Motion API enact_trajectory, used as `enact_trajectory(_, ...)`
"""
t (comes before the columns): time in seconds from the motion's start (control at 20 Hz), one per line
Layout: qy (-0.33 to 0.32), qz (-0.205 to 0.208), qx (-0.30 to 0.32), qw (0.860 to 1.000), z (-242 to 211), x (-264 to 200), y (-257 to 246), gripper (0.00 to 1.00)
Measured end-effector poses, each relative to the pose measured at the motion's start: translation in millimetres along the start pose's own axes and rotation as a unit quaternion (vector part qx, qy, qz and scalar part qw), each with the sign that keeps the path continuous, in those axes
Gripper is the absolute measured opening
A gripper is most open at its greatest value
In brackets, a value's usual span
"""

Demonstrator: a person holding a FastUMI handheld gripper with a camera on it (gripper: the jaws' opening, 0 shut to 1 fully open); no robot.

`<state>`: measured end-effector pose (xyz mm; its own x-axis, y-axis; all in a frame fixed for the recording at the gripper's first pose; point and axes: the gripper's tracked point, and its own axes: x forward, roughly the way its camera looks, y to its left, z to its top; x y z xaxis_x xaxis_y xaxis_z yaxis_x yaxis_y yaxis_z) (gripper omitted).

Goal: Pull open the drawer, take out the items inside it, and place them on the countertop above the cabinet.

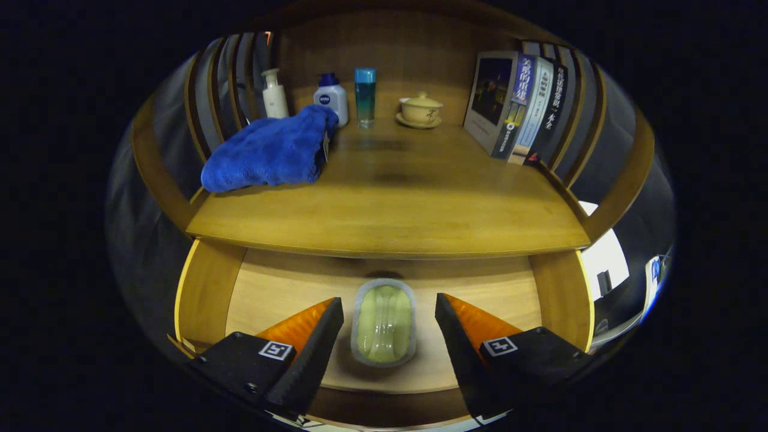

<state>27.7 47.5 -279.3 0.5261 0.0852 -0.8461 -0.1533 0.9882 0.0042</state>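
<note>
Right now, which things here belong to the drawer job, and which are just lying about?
Job: open drawer; green soap dish lying in it, between the open gripper fingers, untouched; countertop.

Lying about: blue towel, pump bottle, white bottle, blue-capped bottle, lidded cup on saucer, books.

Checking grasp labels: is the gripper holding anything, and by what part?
Nothing held. The gripper is open, fingers either side of the green soap dish in the open drawer, gaps visible on both sides.
</note>
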Motion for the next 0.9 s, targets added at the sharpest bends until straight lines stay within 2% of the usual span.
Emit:
enact_trajectory(0.1, 0.023, 0.001, -0.002, 1.0, -6.7, 11.8, -1.3, 0.95)
enact_trajectory(0.35, 0.073, 0.005, 0.0, 0.997, -27.2, 29.8, -2.6, 0.74)
enact_trajectory(0.6, 0.112, 0.021, 0.015, 0.993, -43.9, 38.2, 1.9, 0.47)
enact_trajectory(0.8, 0.108, 0.026, 0.03, 0.993, -40.6, 29.7, 2.7, 0.24)
enact_trajectory(0.9, 0.096, 0.032, 0.034, 0.994, -39.6, 18.6, 3.0, 0.24)
